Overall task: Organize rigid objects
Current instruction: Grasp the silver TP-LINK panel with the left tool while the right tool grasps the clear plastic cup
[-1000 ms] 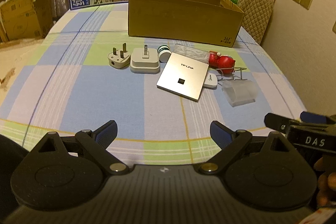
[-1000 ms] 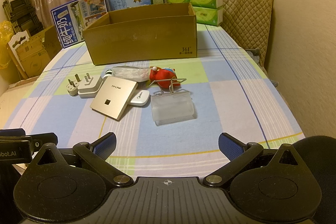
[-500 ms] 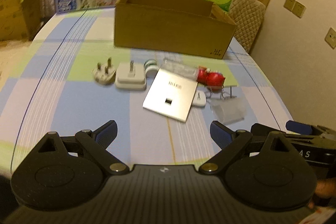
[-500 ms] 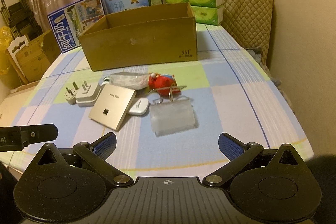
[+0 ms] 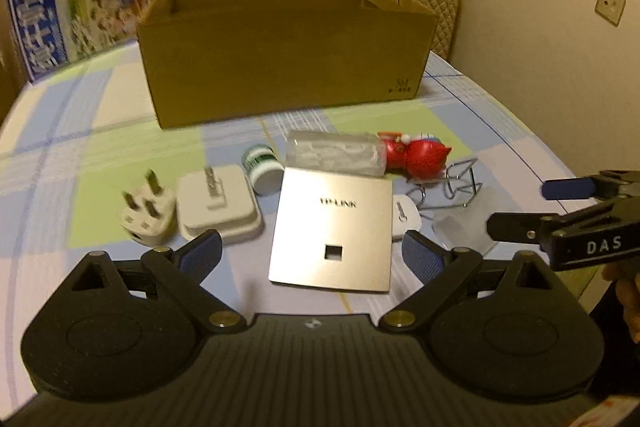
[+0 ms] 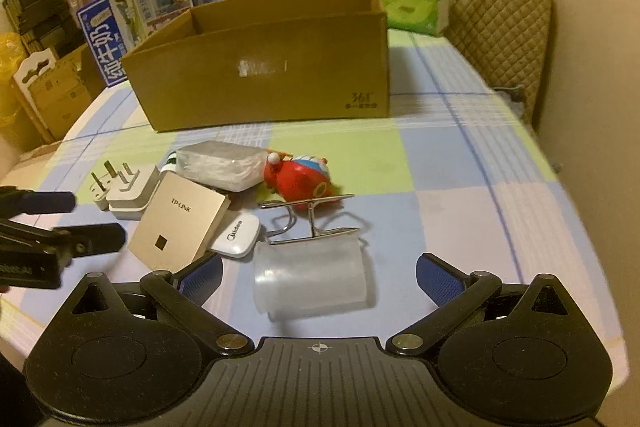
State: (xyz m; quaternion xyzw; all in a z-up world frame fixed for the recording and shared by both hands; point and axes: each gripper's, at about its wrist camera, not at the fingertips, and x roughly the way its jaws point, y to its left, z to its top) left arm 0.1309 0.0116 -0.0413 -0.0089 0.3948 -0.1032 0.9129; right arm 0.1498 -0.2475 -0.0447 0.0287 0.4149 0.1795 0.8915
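both tools wide open, gripping nothing. left tool (image 5: 311, 254) hangs low over the near edge of the tp-link panel (image 5: 334, 227), right tool (image 6: 318, 277) just short of the frosted cup (image 6: 314, 279) lying on its side. the plugs (image 5: 148, 213), red toy (image 6: 298, 179) and wire rack (image 6: 312, 217) sit clustered on the checked table (image 6: 460, 187), in front of the open box (image 6: 264, 67).

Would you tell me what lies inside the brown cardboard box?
Only bare inner walls of the brown cardboard box show above the rim; the near wall hides its floor, so any contents cannot be seen.
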